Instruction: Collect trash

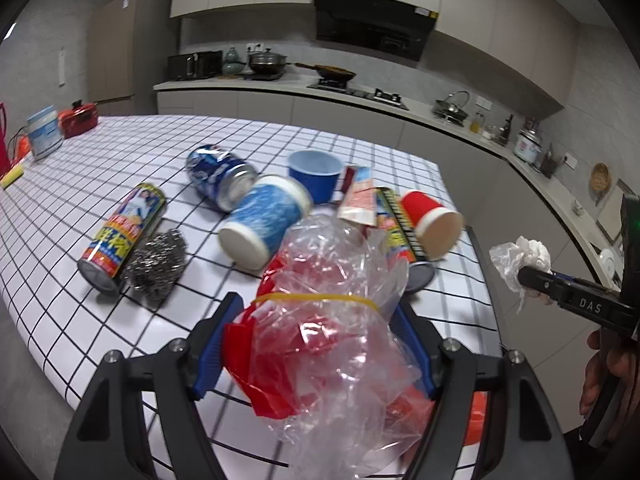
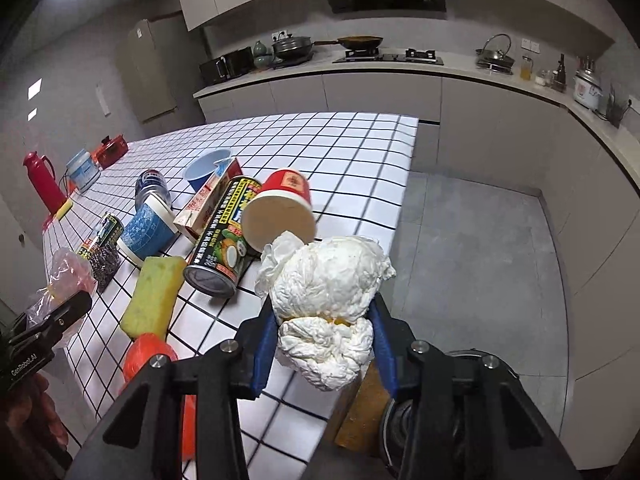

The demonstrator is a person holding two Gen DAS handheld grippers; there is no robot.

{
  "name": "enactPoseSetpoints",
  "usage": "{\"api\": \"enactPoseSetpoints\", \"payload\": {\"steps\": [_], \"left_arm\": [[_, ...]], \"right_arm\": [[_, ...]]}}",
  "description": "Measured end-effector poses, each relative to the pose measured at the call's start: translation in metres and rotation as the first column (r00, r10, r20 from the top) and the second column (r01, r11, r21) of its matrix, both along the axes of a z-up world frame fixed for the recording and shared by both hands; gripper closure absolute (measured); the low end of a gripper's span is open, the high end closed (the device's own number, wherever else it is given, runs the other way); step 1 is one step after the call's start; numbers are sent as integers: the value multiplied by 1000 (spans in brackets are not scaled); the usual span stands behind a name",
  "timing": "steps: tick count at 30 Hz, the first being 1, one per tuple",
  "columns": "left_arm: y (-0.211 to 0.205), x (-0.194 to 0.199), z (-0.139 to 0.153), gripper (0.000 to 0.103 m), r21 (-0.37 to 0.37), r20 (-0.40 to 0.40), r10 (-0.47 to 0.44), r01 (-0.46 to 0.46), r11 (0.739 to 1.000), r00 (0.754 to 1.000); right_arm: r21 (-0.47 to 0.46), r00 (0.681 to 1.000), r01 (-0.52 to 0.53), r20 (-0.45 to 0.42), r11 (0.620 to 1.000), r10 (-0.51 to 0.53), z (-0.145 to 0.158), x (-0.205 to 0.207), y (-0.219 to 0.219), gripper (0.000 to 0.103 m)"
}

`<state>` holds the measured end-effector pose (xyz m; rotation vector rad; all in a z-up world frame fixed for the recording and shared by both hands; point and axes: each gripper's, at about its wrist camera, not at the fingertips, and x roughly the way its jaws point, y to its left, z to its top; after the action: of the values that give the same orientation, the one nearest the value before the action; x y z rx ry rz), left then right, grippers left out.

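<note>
My left gripper [image 1: 316,320] is shut on a crumpled clear plastic bag [image 1: 340,320] with red pieces inside and a yellow band, held above the tiled table [image 1: 80,184]. My right gripper [image 2: 322,312] is shut on a wad of white tissue [image 2: 332,280] held over the table's right edge; it also shows in the left wrist view [image 1: 532,252]. The bag shows at the left of the right wrist view [image 2: 64,276]. On the table lie a red paper cup [image 2: 280,208], a black can [image 2: 224,236], a blue cup [image 1: 264,216] and a blue soda can [image 1: 216,172].
A spray can [image 1: 124,232] and steel wool [image 1: 158,264] lie at the left. A blue bowl [image 1: 316,172], a carton [image 2: 208,200], a yellow sponge [image 2: 152,296] and an orange object [image 2: 148,356] are on the table. Grey floor [image 2: 480,260] lies to the right.
</note>
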<state>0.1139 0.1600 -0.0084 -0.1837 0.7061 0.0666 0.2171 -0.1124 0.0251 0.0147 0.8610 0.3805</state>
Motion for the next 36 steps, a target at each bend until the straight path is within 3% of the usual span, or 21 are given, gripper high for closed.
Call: {"api": "enactPoseSetpoints", "payload": {"steps": [9,18,26,36], "left_arm": [[-58,3,7,29,-8,26,-114,114,993,993],[-144,8,-1,29,-22,14,-272,273,962,962],[-218,15,-26,29,-41,-32,-373,372,927,927],[-266,18,-66,29,-80,-113,-396,388,918,911]], "right_arm": [[-9,997,78,5,997,-78,5,-25,-58,58],[-37,987,160,-22,986,-161,-11,-49,-130,57],[-55,985,164,-52,985,-167,-44,-60,-177,57],[-96,992,74,-98,993,-84,-97,-61,-209,57]]}}
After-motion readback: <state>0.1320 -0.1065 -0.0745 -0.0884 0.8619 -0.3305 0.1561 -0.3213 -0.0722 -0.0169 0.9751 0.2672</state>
